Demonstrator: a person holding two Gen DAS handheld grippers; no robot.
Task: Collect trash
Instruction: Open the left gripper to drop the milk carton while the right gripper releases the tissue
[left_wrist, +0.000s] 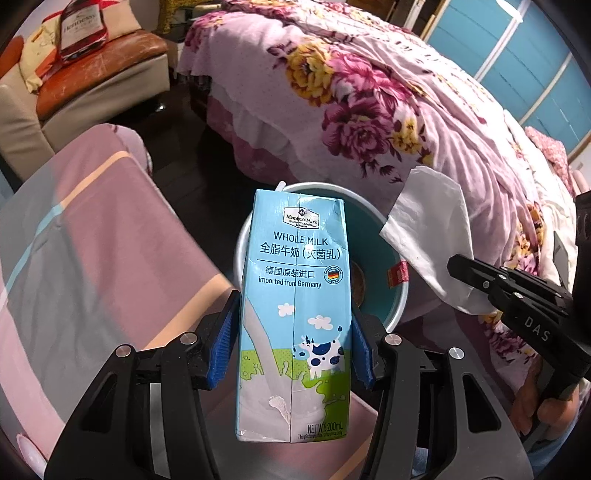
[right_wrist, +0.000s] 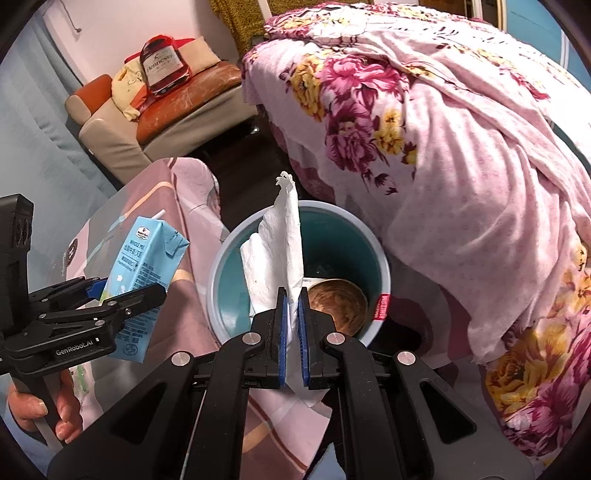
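scene: a bedroom; a round teal waste bin stands on the floor between a floral bedspread and a pink striped cloth.
left gripper: jaws partway open and clamped on a blue whole-milk carton, held upright with its straw on top, in front of the bin and just short of its rim.
right gripper: jaws closed tight on a white paper tissue, which stands up loosely above the bin's mouth.
bin contents: a round brown lid or dish lies at the bottom.
task stage: both pieces look ready to drop; neither is in yet.
risk, carton: let go here, it may strike the near rim and fall outside; leftover milk could spill from the straw.
risk, tissue: light and floppy, it may cling to the pads or drift onto the bedspread.
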